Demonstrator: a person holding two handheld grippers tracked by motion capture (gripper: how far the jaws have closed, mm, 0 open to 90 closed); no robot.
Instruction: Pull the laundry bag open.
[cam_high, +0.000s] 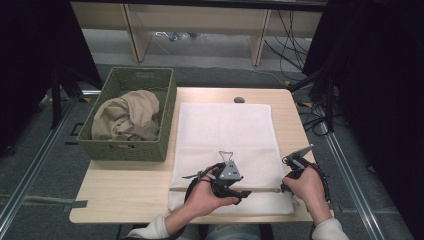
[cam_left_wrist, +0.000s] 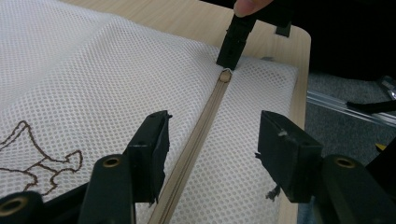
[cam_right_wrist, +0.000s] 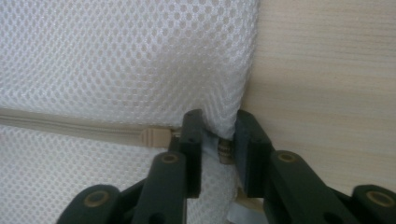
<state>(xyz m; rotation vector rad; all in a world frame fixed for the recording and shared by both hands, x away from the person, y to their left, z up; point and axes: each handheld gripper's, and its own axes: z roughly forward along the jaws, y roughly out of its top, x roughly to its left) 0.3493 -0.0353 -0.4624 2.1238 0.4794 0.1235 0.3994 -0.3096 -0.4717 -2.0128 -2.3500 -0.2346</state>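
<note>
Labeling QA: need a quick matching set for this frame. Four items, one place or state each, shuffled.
Items:
1. left hand-held gripper
2. right hand-held gripper
3. basket
4. mesh bag

States:
A. holds beige cloth
B. lies flat on the table
C. open, astride the zipper
D. shut on the zipper's end

Pairs: 1-C, 2-D, 3-A, 4-B
</note>
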